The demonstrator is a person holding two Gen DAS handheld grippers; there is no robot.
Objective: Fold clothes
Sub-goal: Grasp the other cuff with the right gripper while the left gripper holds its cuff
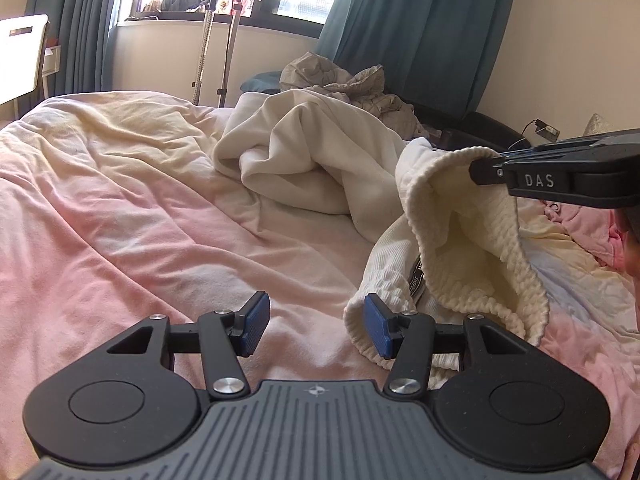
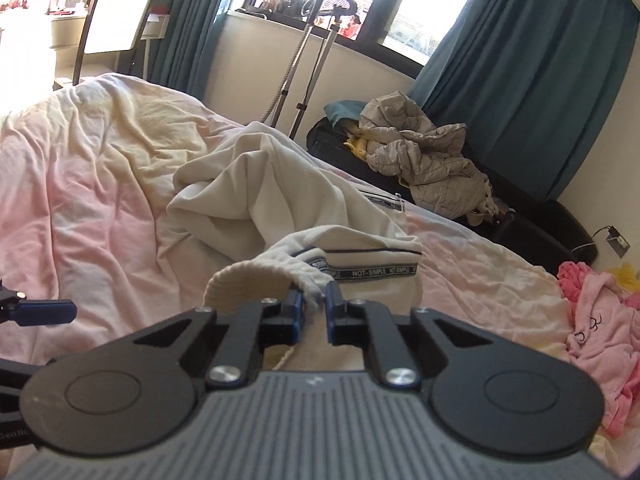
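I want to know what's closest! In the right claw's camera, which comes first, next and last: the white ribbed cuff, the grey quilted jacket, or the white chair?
1. White ribbed cuff: pinched in the right claw.
2. Grey quilted jacket: beyond the bed, right.
3. White chair: far left.

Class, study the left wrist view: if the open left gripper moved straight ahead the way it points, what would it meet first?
Probably the pink duvet; the left gripper has only bedding between its fingers. The cream garment's ribbed waistband lies beside its right finger, possibly brushing it; depth is unclear.

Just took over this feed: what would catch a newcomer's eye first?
The cream sweatpants sprawl mid-bed on the pink duvet, and the right tool pinches their ribbed waistband up off it. The left tool waits open beside that waistband.
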